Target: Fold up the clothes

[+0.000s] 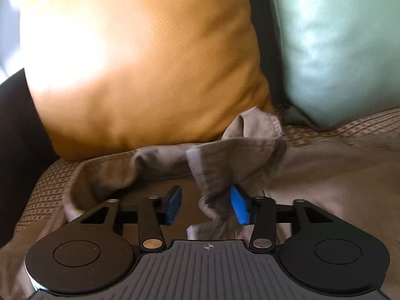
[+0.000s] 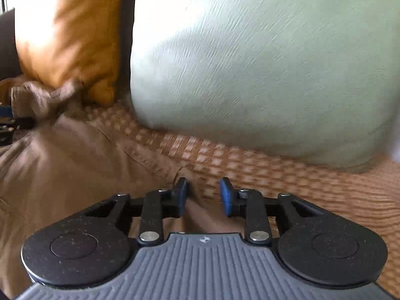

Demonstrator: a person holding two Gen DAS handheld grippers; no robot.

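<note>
Garment (image 1: 312, 175) flat on sofa before cushions, corner bunched. My left tongs (image 1: 207, 205) apart, flap draped on one pad, unclamped. Right tongs (image 2: 203, 197) half apart over edge, empty. Re-pinch hems squarely, both sides.

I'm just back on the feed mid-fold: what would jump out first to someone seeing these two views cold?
Two big cushions fill the back: a mustard cushion on the left and a pale green cushion to its right, both standing on a woven cover. In front lies a rumpled grey-brown garment. A raised fold of it sits between the left gripper jaws, against the right pad only, while the right gripper jaws stand apart at the garment's edge.
</note>
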